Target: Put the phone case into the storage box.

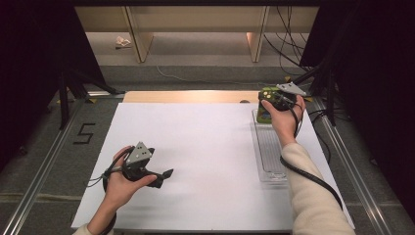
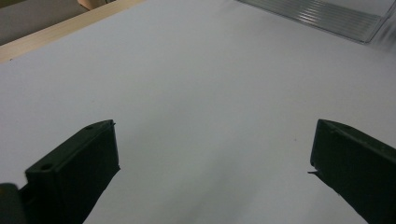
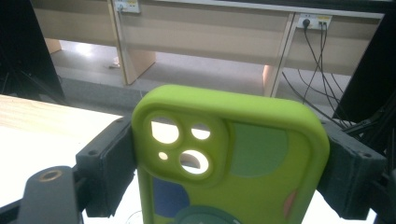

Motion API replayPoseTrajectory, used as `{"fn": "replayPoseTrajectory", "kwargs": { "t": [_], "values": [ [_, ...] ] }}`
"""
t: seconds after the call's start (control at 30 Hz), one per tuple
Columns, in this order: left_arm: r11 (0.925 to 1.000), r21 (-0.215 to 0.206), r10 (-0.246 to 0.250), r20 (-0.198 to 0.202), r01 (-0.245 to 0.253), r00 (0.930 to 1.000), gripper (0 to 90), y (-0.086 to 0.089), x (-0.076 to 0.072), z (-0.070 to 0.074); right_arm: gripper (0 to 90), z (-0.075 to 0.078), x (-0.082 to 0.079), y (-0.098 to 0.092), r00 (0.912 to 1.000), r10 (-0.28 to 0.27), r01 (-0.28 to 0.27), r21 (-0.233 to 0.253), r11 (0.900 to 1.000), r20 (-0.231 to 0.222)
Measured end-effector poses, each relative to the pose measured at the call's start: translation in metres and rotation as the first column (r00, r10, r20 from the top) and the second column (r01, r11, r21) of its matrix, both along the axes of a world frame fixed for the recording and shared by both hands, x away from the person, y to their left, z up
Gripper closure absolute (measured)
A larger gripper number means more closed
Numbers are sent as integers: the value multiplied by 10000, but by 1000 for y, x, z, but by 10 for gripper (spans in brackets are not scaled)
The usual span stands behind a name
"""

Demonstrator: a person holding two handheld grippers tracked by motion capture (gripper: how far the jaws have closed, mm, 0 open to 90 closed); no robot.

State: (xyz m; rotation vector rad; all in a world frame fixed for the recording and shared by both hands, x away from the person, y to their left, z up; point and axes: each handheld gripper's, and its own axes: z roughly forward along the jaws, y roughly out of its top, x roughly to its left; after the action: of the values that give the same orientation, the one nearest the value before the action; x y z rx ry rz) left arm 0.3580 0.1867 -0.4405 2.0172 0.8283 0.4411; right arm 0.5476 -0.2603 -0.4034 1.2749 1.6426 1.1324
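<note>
**Phone case lifted at the far right of the desk**

In the right gripper view the lower part of the green phone case (image 3: 233, 163) was cut off by the frame edge, and its sides were covered where the fingers (image 3: 109, 168) pressed against them. From the high view the case (image 1: 265, 111) was mostly hidden behind the right hand (image 1: 284, 117) and the right gripper (image 1: 274, 100), so only a strip of green and blue showed. Whether its bottom edge touched the clear tray (image 1: 269, 147) could not be told.

The right arm stretched forward along the tray, its gripper closed on the case at the tray's far end, the case held upright with the camera cut-outs at the top.

The left hand (image 1: 122, 176) rested near the front left of the white desk (image 1: 195, 147), well apart from the tray. The left gripper (image 1: 164, 177) pointed rightward, its fingers (image 2: 79, 163) spread wide over the bare surface with nothing between them.
</note>
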Motion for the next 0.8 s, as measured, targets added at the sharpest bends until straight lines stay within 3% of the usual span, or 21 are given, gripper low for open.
{"fn": "replayPoseTrajectory", "kwargs": {
  "t": [0.8],
  "values": [
    [10000,-2,-5,-12,5,10000,8,-1,0,-1,174,-11,6,2,9996,-58,55,-84,9999,-278]
  ]
}}
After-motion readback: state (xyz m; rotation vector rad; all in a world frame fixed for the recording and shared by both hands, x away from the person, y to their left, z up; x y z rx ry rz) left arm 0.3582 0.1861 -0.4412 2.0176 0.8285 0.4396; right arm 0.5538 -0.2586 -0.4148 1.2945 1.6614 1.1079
